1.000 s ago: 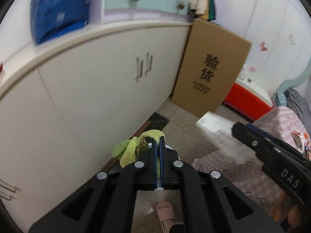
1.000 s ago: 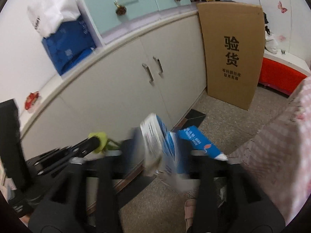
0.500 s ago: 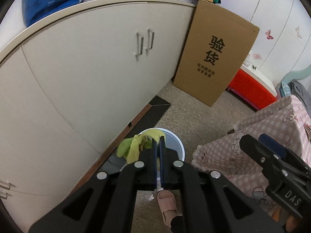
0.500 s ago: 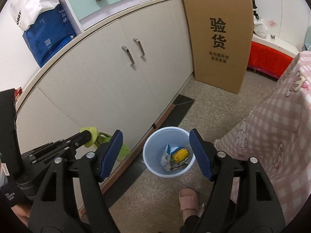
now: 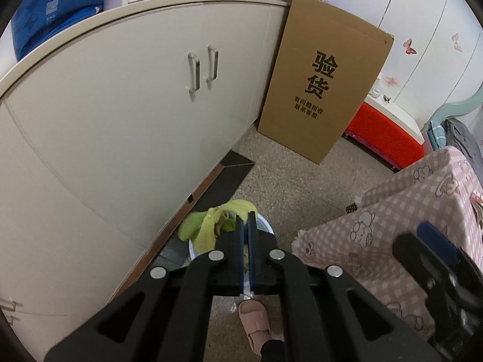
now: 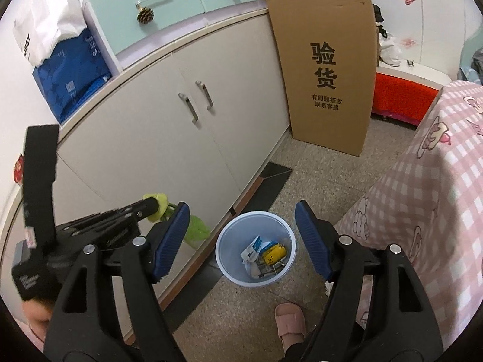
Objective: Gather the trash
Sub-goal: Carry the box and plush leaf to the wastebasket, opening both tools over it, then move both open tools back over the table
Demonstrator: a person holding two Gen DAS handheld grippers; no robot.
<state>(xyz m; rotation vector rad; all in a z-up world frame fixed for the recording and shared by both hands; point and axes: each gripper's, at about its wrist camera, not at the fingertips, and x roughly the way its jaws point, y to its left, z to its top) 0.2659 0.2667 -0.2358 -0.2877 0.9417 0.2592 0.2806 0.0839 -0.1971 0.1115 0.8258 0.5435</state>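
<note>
My right gripper point(image 6: 241, 238) has just let its carton drop into the bin point(image 6: 226, 241), fingers now apart and empty above it, while my left gripper point(image 5: 248, 226) stays clamped on the yellow-green peel point(image 5: 208, 226), next to go in.

Home bedroom, white cabinets point(image 6: 211, 126), butterfly-decorated wardrobe point(image 5: 422, 39), pink checked bedspread point(image 6: 422, 181)

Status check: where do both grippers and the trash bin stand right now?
Left gripper shut on yellow-green peel, beside the bin. Right gripper open, jaws empty, above bin. Bin holds wrappers. Nothing blocking.
</note>
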